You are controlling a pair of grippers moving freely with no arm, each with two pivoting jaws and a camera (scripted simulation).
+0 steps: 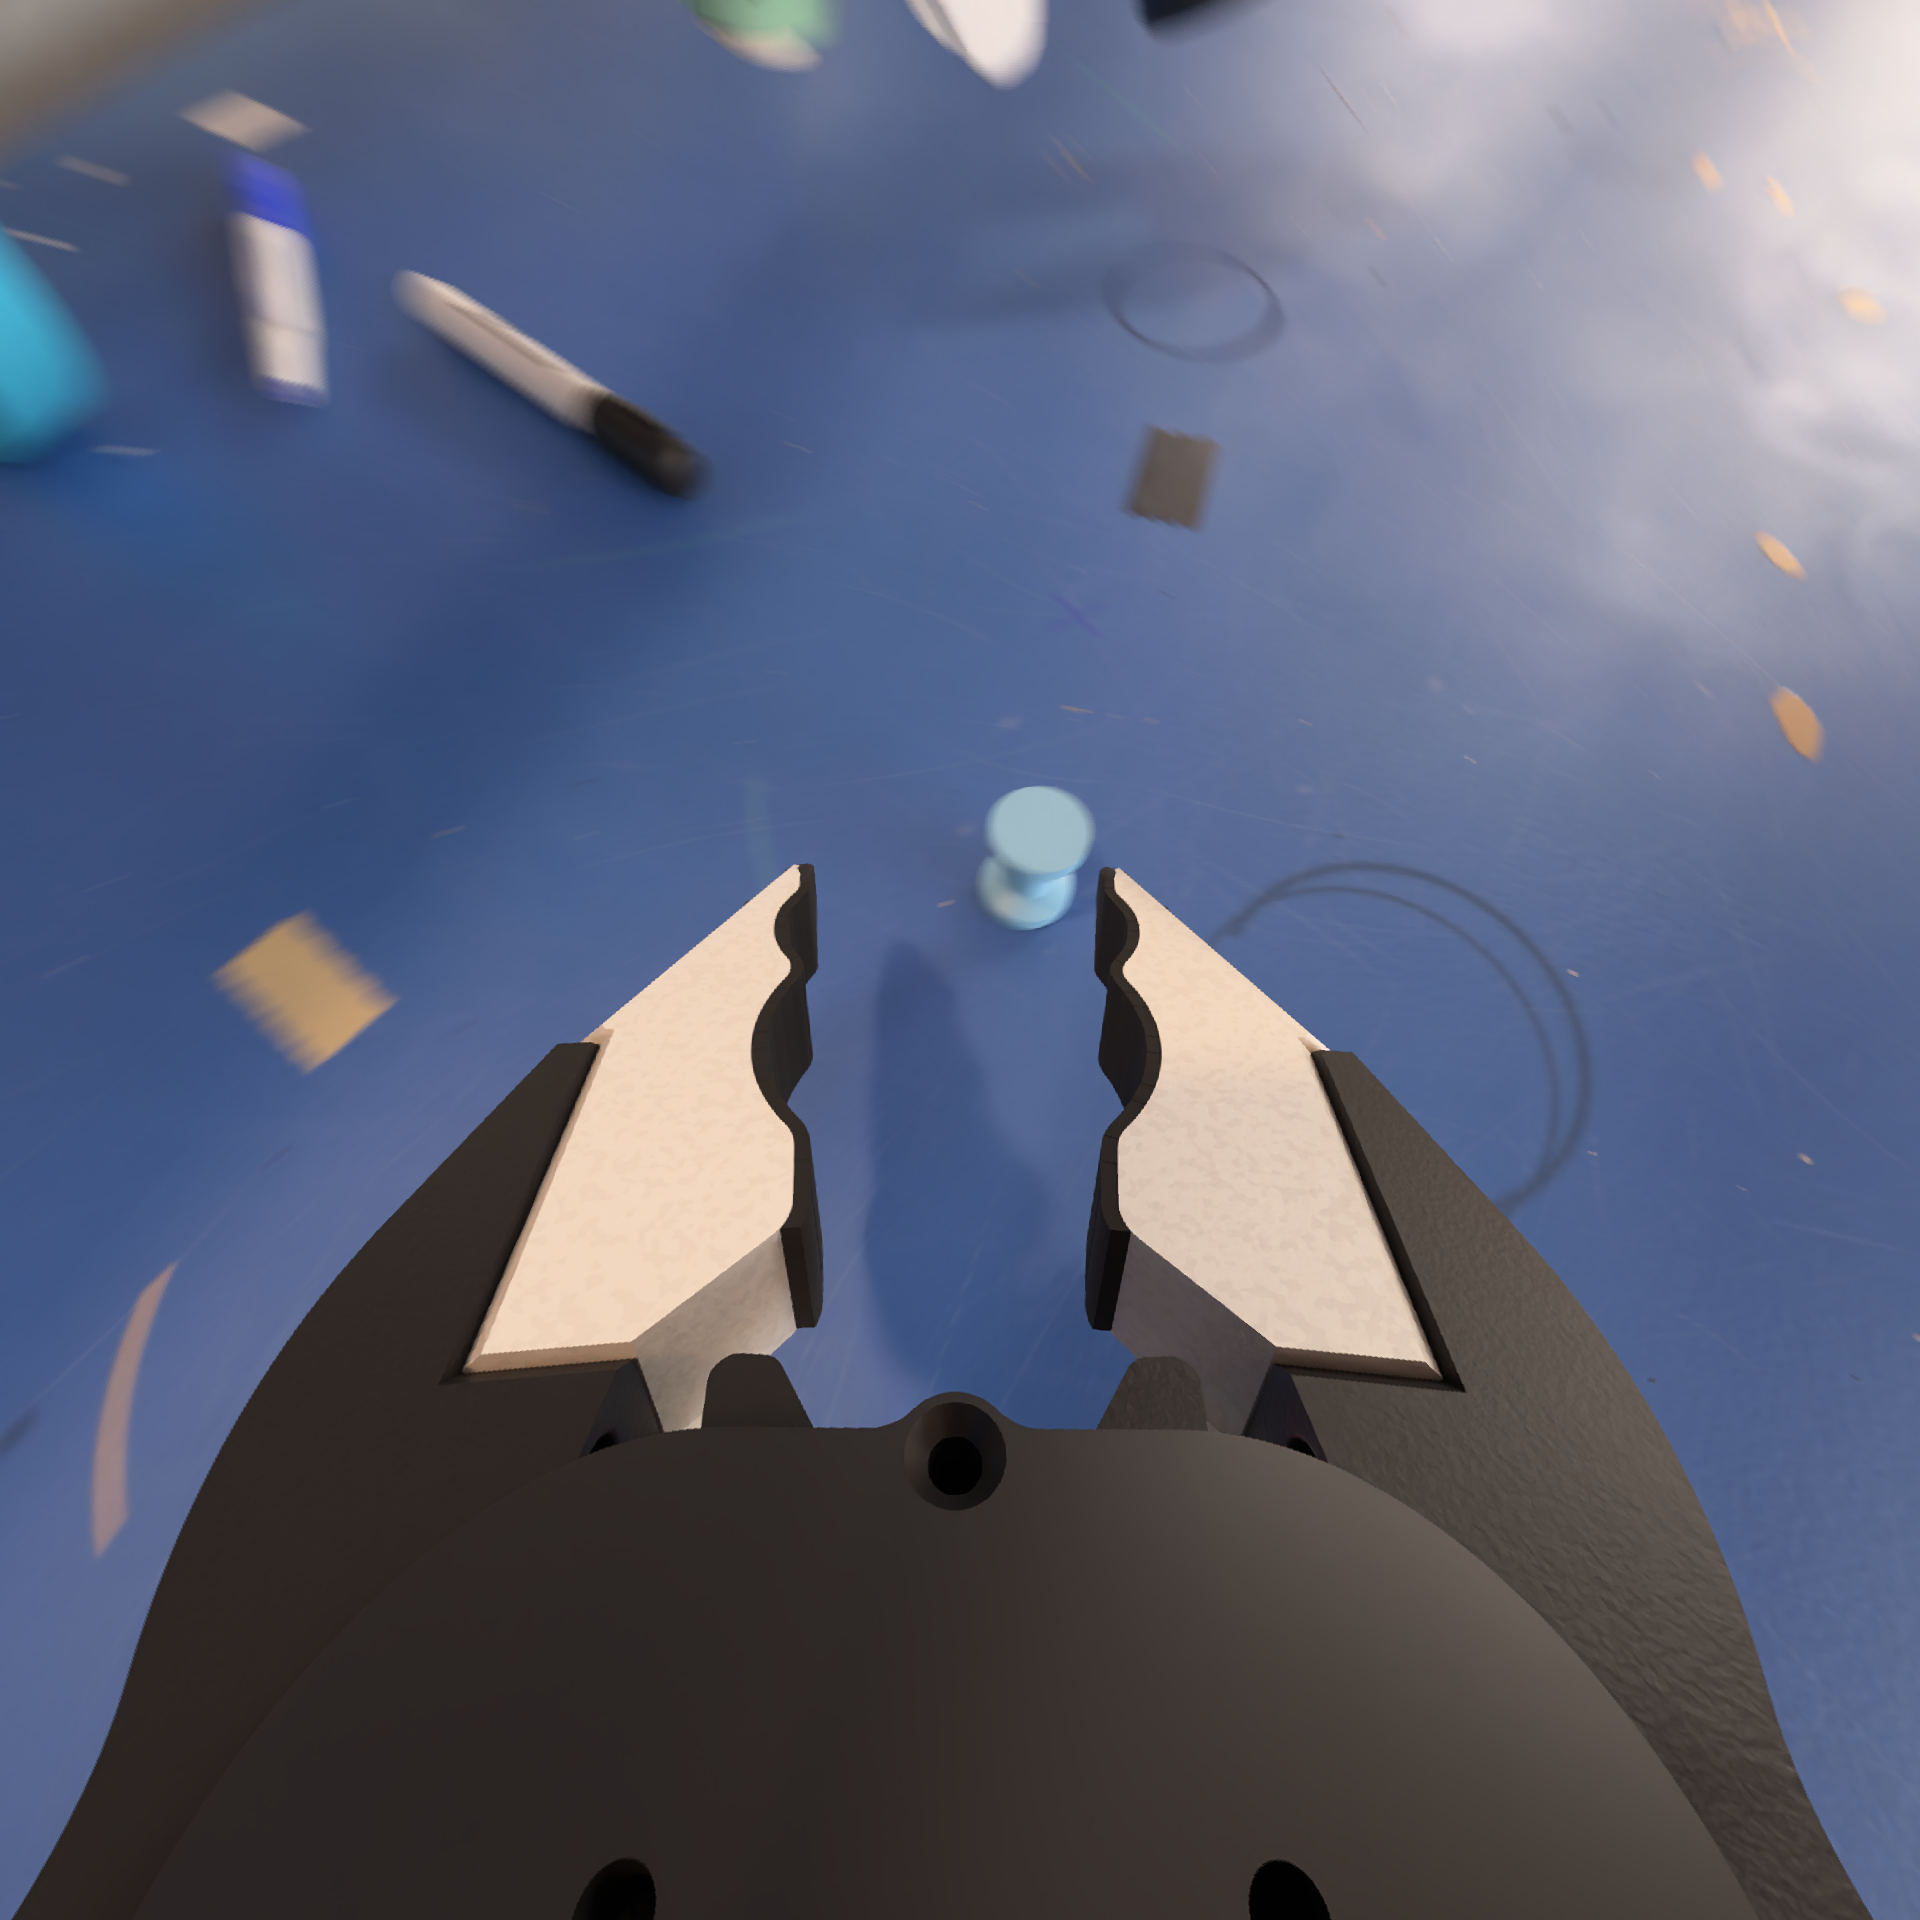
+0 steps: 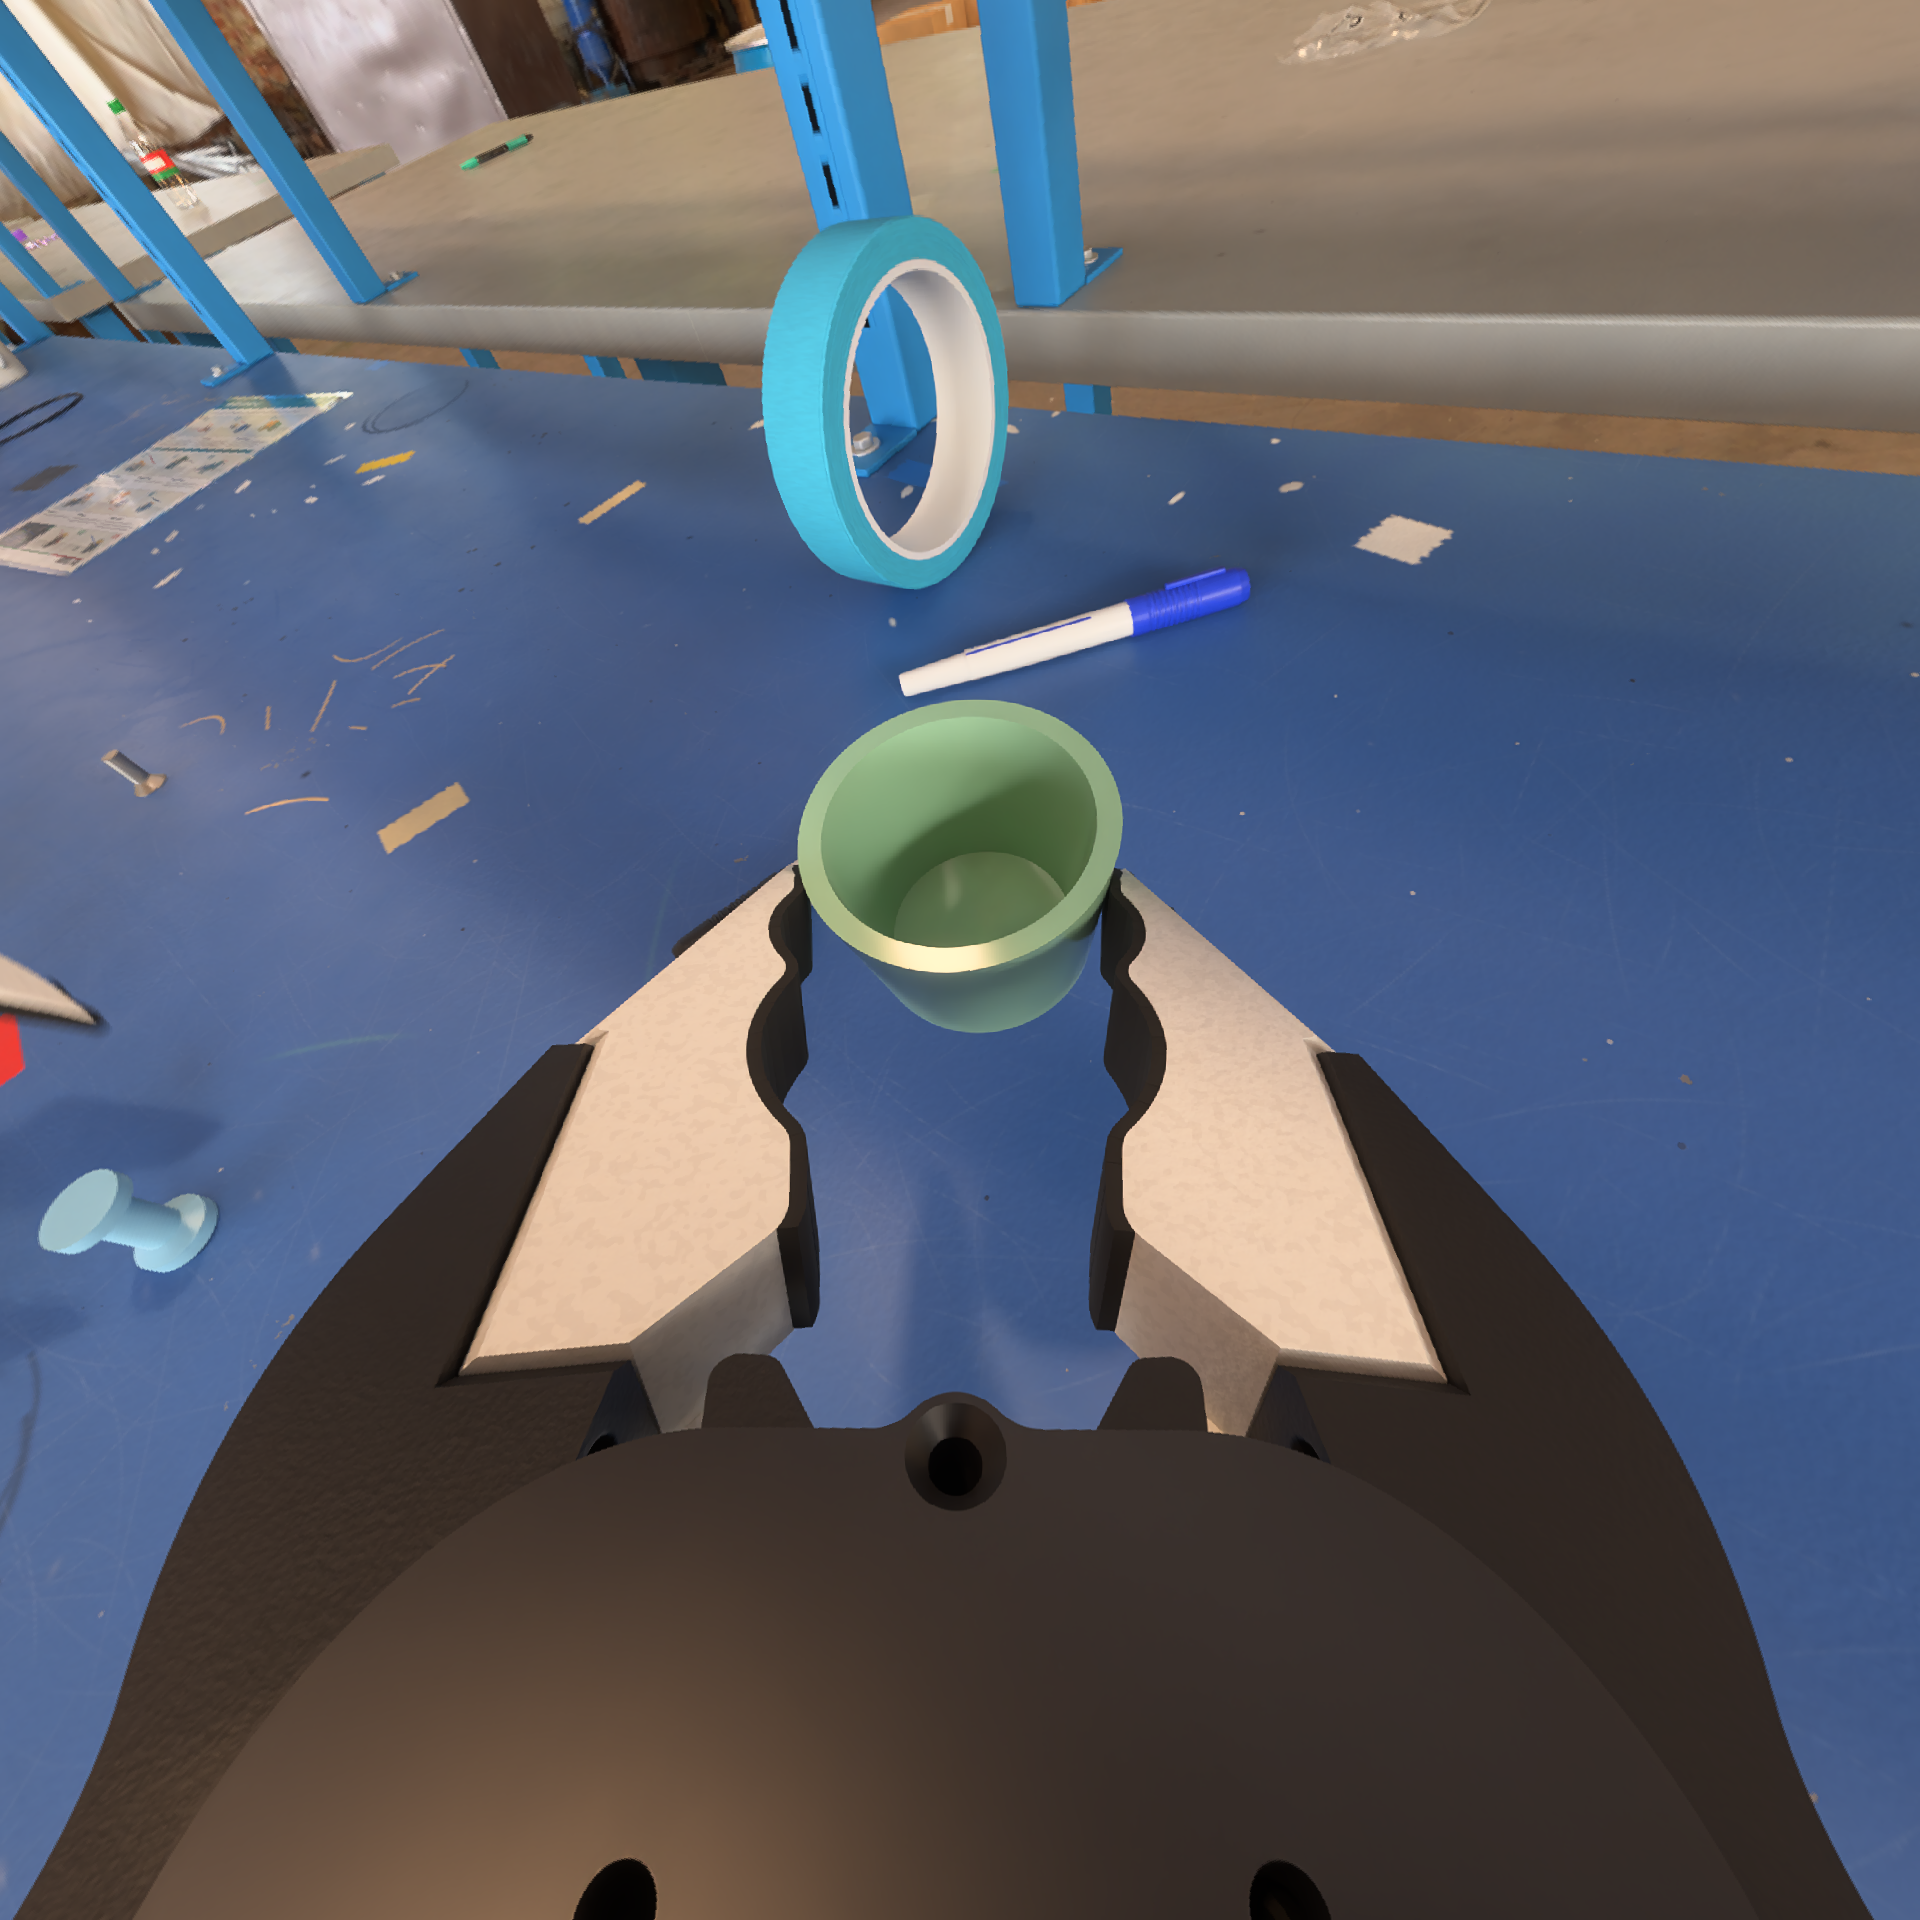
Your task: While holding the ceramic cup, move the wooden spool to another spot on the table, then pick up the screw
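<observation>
My right gripper (image 2: 956,883) is shut on the green ceramic cup (image 2: 966,997), gripping it upright by its sides at the fingertips. The cup's edge also shows at the top of the left wrist view (image 1: 769,26). The light blue spool (image 1: 1034,857) lies on the blue table just ahead of my left gripper (image 1: 956,873), which is open, empty and slightly left of it. The spool also shows at the far left of the right wrist view (image 2: 130,1221). The small metal screw (image 2: 135,772) lies farther off on the left.
A blue tape roll (image 2: 883,400) stands on edge behind the cup, with a blue-capped marker (image 2: 1081,629) beside it. A black-capped marker (image 1: 551,379) lies left of the spool. Blue rack posts (image 2: 842,135) and a grey shelf (image 2: 1455,332) line the table's far side.
</observation>
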